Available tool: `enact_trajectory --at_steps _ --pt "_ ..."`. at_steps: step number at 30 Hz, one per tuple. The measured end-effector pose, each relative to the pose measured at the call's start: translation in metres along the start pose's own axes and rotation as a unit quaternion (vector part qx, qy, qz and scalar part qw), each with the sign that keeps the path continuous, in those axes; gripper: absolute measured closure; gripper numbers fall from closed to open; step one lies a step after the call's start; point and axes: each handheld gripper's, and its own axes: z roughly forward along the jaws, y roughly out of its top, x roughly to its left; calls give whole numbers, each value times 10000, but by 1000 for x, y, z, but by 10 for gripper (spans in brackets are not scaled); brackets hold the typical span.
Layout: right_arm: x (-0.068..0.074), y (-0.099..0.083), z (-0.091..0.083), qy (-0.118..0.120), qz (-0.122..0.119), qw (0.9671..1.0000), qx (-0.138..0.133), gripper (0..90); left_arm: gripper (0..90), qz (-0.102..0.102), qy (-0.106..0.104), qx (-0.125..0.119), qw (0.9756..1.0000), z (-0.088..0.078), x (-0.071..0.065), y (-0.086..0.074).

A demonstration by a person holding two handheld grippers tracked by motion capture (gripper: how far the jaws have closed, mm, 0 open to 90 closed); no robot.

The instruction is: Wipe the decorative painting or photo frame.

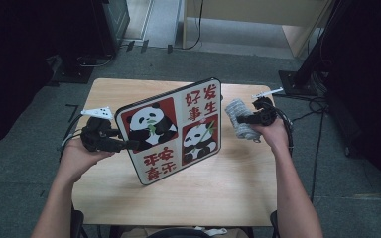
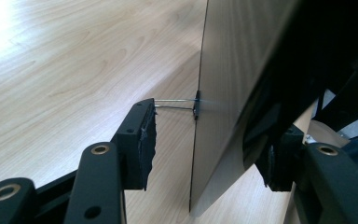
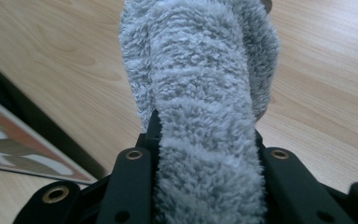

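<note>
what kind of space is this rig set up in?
Likely a lab or recording studio, not a home. A small wooden table stands alone on grey carpet, dark stand bases and trailing cables ring it, and black curtain-like darkness closes off both sides.

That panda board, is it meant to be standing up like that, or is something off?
The panda board stands tilted on one lower corner on the table, not lying flat. The left gripper straddles its edge with a gap at the pads. The right gripper clamps a grey fluffy cloth.
</note>
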Motion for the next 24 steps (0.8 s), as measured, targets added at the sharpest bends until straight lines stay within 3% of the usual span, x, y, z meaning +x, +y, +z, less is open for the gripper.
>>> enact_trajectory --at_steps 14,19,24 --pt "32 21 -27 103 -251 9996 -82 672 625 -3 -202 -259 9995 5 3 -2" --pt "37 25 -34 99 -328 9993 -170 670 668 57 -210 -262 9994 7 1 0" --pt "44 31 -40 109 -400 9990 -160 671 735 57 -346 -315 9989 10 1 1"
